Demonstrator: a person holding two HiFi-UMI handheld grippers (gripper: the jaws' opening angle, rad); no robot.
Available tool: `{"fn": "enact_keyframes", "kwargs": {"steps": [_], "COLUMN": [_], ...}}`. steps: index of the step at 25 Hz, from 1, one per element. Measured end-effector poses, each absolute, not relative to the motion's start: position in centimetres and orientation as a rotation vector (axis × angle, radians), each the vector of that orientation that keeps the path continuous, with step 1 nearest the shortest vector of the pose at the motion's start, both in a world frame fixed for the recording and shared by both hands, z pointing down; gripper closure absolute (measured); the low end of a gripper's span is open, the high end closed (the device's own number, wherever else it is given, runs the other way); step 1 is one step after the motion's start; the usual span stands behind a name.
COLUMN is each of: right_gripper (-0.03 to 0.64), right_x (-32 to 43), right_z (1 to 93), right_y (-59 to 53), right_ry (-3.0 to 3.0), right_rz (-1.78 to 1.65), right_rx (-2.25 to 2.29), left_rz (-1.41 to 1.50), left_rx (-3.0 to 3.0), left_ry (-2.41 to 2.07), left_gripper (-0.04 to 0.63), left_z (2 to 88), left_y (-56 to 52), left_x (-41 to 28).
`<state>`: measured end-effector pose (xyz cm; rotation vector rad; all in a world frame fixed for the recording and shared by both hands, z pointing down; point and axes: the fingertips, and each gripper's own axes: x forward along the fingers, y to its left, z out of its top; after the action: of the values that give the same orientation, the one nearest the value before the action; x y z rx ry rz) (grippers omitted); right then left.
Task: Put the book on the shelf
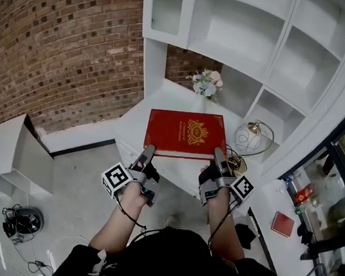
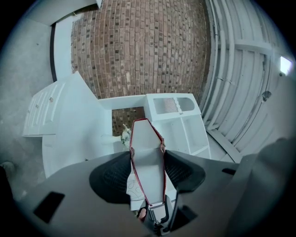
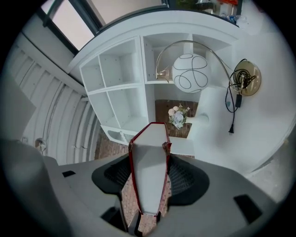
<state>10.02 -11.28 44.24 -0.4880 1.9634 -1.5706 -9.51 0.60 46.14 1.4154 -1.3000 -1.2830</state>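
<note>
A thick red book point(image 1: 186, 134) with a gold crest on its cover lies flat in the air over the white desk point(image 1: 164, 95), held at its near edge from both sides. My left gripper point(image 1: 147, 153) is shut on the near left corner, and my right gripper point(image 1: 218, 156) is shut on the near right corner. In the left gripper view the book point(image 2: 148, 157) runs edge-on between the black pads point(image 2: 111, 178). Seen from the right gripper, the book point(image 3: 149, 171) stands the same way between the pads point(image 3: 187, 178). The white shelf unit point(image 1: 251, 45) with open compartments rises behind the desk.
A small vase of flowers point(image 1: 206, 83) stands at the back of the desk. A round globe lamp point(image 1: 248, 137) with a brass base point(image 1: 237, 164) and cord sits at the right. Left is a brick wall point(image 1: 61, 42) and a low white cabinet point(image 1: 17, 152). Another red book point(image 1: 282, 224) lies lower right.
</note>
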Motion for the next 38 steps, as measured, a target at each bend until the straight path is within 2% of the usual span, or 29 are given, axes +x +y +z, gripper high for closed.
{"fn": "enact_keyframes", "kwargs": {"steps": [16,28,38], "right_gripper": [0.357,0.357,0.356], "right_x": [4.7,3.2,3.9], "right_z": [42.7,42.5,40.9], "right_y": [-28.0,-32.5,-32.2], "right_ry": [1.924,1.753,1.688], "right_rz": [-1.513,-1.337,-1.167], "right_rx": [-0.581,-0.77,-0.872], "left_rz": [-1.235,-1.012,-0.978], "left_rx": [1.463,1.622,1.749], "left_ry": [-1.242,-1.029,-0.788], "left_gripper": [0.356,0.353,0.351], "left_z": [44.6,43.4,40.7], "left_y": [-18.4,-28.6,-32.2], "left_x": [-16.1,-19.4,-18.3]}}
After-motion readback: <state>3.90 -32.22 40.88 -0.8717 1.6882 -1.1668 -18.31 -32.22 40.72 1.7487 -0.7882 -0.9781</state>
